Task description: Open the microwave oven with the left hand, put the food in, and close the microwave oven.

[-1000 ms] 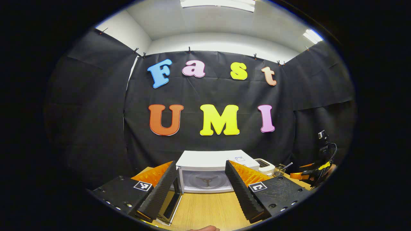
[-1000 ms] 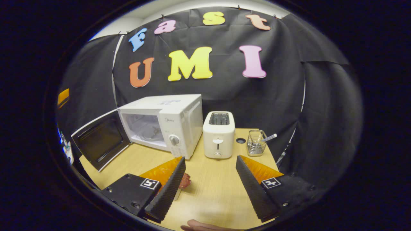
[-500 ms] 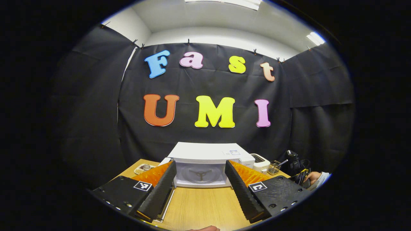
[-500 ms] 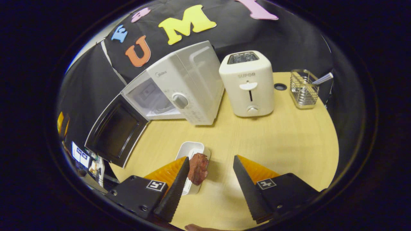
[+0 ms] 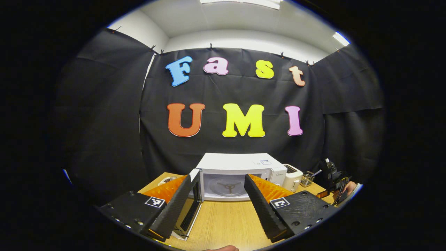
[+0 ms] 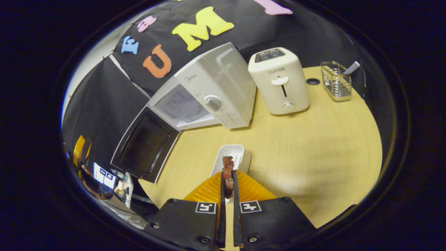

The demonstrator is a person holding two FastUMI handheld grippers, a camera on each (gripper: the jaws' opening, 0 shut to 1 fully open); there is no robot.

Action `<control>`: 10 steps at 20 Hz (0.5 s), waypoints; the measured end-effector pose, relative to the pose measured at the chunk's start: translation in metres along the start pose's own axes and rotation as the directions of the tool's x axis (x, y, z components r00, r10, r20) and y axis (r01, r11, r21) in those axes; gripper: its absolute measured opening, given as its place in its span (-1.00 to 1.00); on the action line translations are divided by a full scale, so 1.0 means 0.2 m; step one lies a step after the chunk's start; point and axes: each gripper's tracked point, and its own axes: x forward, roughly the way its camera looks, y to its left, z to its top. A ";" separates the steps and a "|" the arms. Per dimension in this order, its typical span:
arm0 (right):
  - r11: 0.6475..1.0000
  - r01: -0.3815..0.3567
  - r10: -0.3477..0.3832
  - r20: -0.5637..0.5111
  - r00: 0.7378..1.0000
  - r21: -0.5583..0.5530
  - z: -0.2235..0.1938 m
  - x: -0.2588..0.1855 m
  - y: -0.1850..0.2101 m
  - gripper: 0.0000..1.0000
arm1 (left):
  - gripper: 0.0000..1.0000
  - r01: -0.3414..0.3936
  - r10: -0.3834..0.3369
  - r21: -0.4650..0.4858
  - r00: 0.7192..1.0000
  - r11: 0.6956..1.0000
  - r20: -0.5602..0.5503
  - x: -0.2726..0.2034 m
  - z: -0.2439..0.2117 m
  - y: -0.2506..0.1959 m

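The white microwave [image 6: 212, 94] stands on the wooden table [image 6: 306, 146] with its door [image 6: 146, 150] swung wide open to the left. A reddish-brown piece of food [image 6: 228, 174] is pinched between the fingers of my right gripper [image 6: 227, 177], which is shut on it just above a small white tray [image 6: 231, 160]. In the left gripper view the microwave [image 5: 240, 170] faces me with its cavity and turntable [image 5: 229, 186] showing. My left gripper [image 5: 217, 190] is open, with nothing between its fingers, held in front of the cavity; the open door [image 5: 193, 205] stands by its left finger.
A white toaster [image 6: 278, 82] stands right of the microwave, and a wire basket [image 6: 335, 82] with a utensil sits at the far right. A small round hole [image 6: 313, 81] lies in the tabletop between them. The other hand and its gripper [image 5: 336, 177] show at the right.
My right gripper has shut on the piece of food at the white tray. My left gripper view has shifted slightly, the microwave now a little right and its door edge nearer.
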 end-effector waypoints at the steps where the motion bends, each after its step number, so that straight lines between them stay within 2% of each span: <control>1: 0.999 0.027 -0.026 0.025 0.999 -0.037 0.01 -0.04 0.02 -0.77 | 0.87 -0.003 0.003 0.000 1.000 1.000 0.005 -0.02 0.00 0.01; 3: 0.990 0.090 -0.082 0.081 0.993 -0.106 0.04 -0.11 0.06 -0.77 | 0.87 -0.006 0.006 0.005 1.000 1.000 0.005 -0.05 -0.02 0.03; 6: 0.959 0.190 -0.155 0.174 0.973 -0.209 0.07 -0.20 0.13 -0.77 | 0.87 -0.046 0.046 0.035 0.999 0.998 0.009 -0.11 -0.06 0.10; 10: 0.897 0.318 -0.218 0.317 0.923 -0.307 0.08 -0.28 0.28 -0.77 | 0.87 -0.028 0.029 0.047 1.000 0.998 -0.002 -0.16 -0.12 0.10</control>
